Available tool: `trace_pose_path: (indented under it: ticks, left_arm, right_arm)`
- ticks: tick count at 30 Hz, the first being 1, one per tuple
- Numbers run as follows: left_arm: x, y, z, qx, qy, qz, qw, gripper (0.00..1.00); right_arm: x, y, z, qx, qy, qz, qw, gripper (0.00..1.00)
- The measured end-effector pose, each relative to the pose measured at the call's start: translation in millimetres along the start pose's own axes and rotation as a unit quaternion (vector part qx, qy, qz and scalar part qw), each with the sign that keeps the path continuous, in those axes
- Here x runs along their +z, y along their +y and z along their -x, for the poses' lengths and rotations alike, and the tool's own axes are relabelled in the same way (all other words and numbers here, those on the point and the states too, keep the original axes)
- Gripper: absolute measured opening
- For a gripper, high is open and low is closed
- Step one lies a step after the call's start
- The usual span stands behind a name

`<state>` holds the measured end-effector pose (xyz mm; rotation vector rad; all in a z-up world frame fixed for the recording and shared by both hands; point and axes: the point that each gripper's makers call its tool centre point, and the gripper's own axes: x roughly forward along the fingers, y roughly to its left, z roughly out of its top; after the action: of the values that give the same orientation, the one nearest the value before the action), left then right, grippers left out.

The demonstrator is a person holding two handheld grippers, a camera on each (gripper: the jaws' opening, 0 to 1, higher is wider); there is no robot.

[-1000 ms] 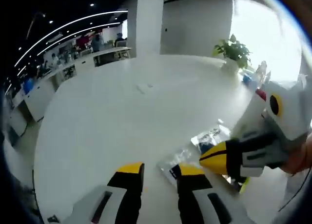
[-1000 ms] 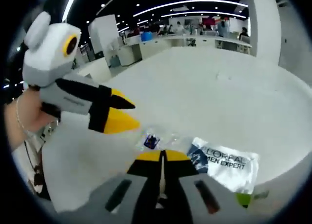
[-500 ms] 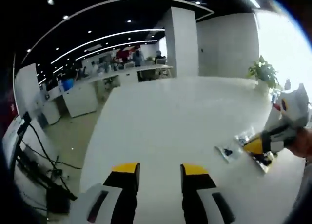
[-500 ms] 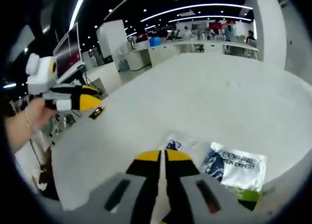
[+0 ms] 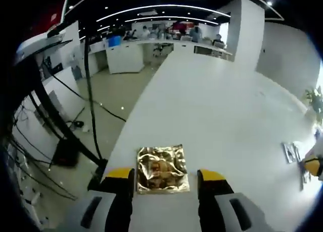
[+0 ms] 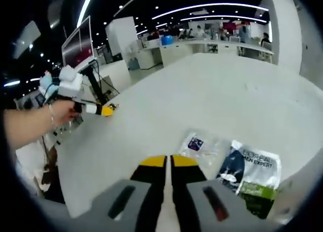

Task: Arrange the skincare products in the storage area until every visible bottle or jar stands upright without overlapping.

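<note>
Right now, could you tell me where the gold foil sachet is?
In the left gripper view, the gold foil sachet lies flat near the white table's edge, between the left gripper's open jaws.

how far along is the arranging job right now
Early. Nothing looks arranged: the L'Oreal sachet and clear sachet lie flat beside each other on the white table. In hand: left gripper open around a gold foil packet; right gripper shut, empty. All placement remains.

Large white table point(image 5: 212, 105), white counters point(image 5: 126, 55) behind, white pillar point(image 5: 245, 30), dark ceiling with light strips point(image 6: 217, 7).
</note>
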<state>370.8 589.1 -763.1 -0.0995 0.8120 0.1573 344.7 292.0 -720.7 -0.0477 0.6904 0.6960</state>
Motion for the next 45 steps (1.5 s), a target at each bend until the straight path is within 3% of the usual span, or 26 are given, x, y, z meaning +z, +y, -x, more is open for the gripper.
trace_pose_path:
  ticks: [1, 3, 4, 19, 23, 24, 26, 27, 28, 29, 30, 31, 32, 33, 37, 40, 42, 45]
  left_arm:
    - [9.2, 1.3, -2, 0.005, -0.026, 0.001, 0.9997, 0.52]
    - [5.8, 1.3, 2, 0.001, -0.014, -0.001, 0.9999, 0.5]
    - [4.5, -0.2, 5, -0.002, -0.013, -0.004, 0.9999, 0.43]
    - [-2.2, -8.6, 7, -0.021, -0.004, -0.019, 0.9996, 0.37]
    - [-2.3, -9.1, 10, -0.015, -0.012, -0.05, 0.9986, 0.35]
    - [-1.0, -10.9, 11, -0.017, -0.017, -0.06, 0.9979, 0.29]
    - [9.3, -19.9, 19, -0.028, -0.044, -0.057, 0.997, 0.03]
    - [-3.0, -28.9, 24, -0.041, -0.005, -0.032, 0.9986, 0.01]
    - [-7.1, -22.5, 25, -0.014, 0.005, -0.018, 0.9997, 0.01]
    - [-15.9, -35.7, 22, -0.055, 0.01, -0.044, 0.9975, 0.01]
    - [-24.6, -32.0, 22, -0.044, 0.027, -0.047, 0.9976, 0.01]
    - [-5.5, -24.5, 25, -0.04, -0.05, -0.04, 0.9972, 0.01]
    - [-16.1, -24.0, 33, -0.056, -0.026, -0.015, 0.998, 0.01]
    - [-17.8, -25.7, 26, -0.059, -0.023, -0.015, 0.9979, 0.01]
    - [-25.5, -31.3, 29, -0.046, -0.026, -0.02, 0.9984, 0.01]
    - [-32.2, -44.9, 33, -0.064, -0.03, -0.018, 0.9973, 0.01]
    - [-32.5, -47.5, 36, -0.059, -0.042, -0.039, 0.9966, 0.01]
    - [-30.3, -46.2, 30, -0.066, -0.038, -0.039, 0.9963, 0.01]
  right_arm:
    - [-1.5, -2, 2, -0.002, 0.002, 0.001, 1.0, 0.04]
    - [-2.5, -6, 6, -0.007, 0.003, 0.004, 1.0, 0.04]
    - [-2.7, -8, 8, -0.011, 0.003, 0.004, 0.9999, 0.04]
    - [-17.5, -5, 10, -0.013, 0.018, 0.002, 0.9997, 0.04]
    - [-13.9, 0, 10, -0.011, 0.017, 0.01, 0.9997, 0.04]
    - [-13.5, 2, 10, -0.01, 0.017, 0.011, 0.9997, 0.04]
    - [-13.6, 5, 11, -0.007, 0.017, 0.014, 0.9997, 0.04]
    - [-14.1, 6, 11, -0.006, 0.018, 0.015, 0.9997, 0.04]
    - [-14.5, 7, 11, -0.006, 0.019, 0.015, 0.9997, 0.04]
    - [-16.0, 9, 11, -0.004, 0.022, 0.018, 0.9996, 0.04]
    - [-16.7, 11, 12, -0.003, 0.023, 0.02, 0.9995, 0.04]
    - [-17.1, 12, 12, -0.002, 0.023, 0.021, 0.9995, 0.04]
    - [-17.3, 13, 13, -0.002, 0.024, 0.022, 0.9995, 0.04]
    - [-17.9, 14, 14, -0.001, 0.023, 0.024, 0.9994, 0.04]
    - [-21.6, 20, 20, 0.0, 0.02, 0.02, 0.9996, 0.04]
    - [-24.3, 30, 21, 0.01, 0.026, 0.025, 0.9993, 0.04]
    - [-22.8, 34, 19, 0.011, 0.029, 0.039, 0.9988, 0.04]
    - [-16.8, 39, 17, 0.015, 0.031, 0.048, 0.9983, 0.04]
